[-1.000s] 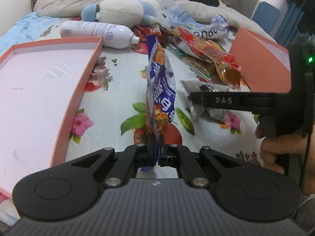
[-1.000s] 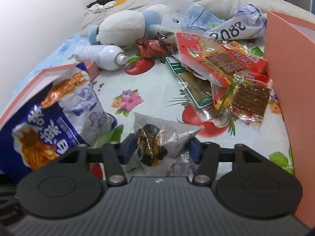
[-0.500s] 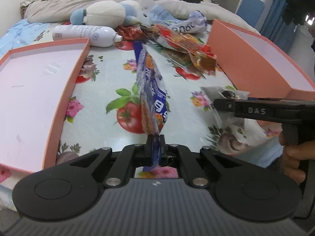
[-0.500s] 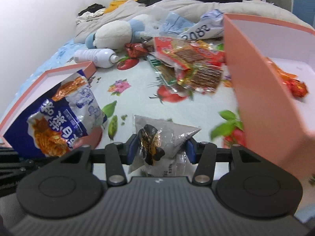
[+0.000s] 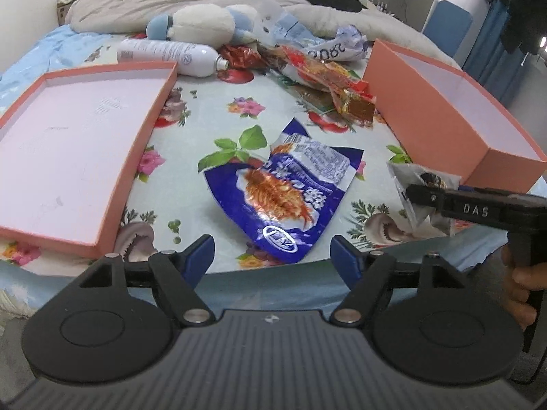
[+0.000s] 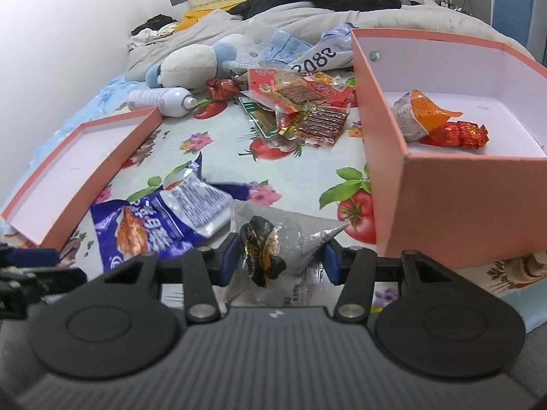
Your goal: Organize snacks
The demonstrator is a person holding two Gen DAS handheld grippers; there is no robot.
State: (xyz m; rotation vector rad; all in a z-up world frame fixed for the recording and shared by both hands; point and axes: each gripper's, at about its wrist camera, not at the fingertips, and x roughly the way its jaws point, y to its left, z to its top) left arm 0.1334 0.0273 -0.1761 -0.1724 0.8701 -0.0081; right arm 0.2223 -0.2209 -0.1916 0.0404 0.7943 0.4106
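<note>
My left gripper is open and empty. The blue snack bag lies flat on the flowered tablecloth just beyond it, also seen in the right wrist view. My right gripper is shut on a grey snack packet, held above the table's front edge; it shows in the left wrist view at right. A pile of red and orange snack packs lies further back. The deep pink box at right holds two wrapped snacks. The shallow pink lid lies at left.
A white spray bottle, a plush toy and a crumpled plastic bag lie behind the snacks. Bedding is piled at the back. The table's front edge is close below both grippers.
My left gripper has opened and let go of the blue snack bag, which now lies flat on the table. Both grippers have pulled back toward the front edge.
</note>
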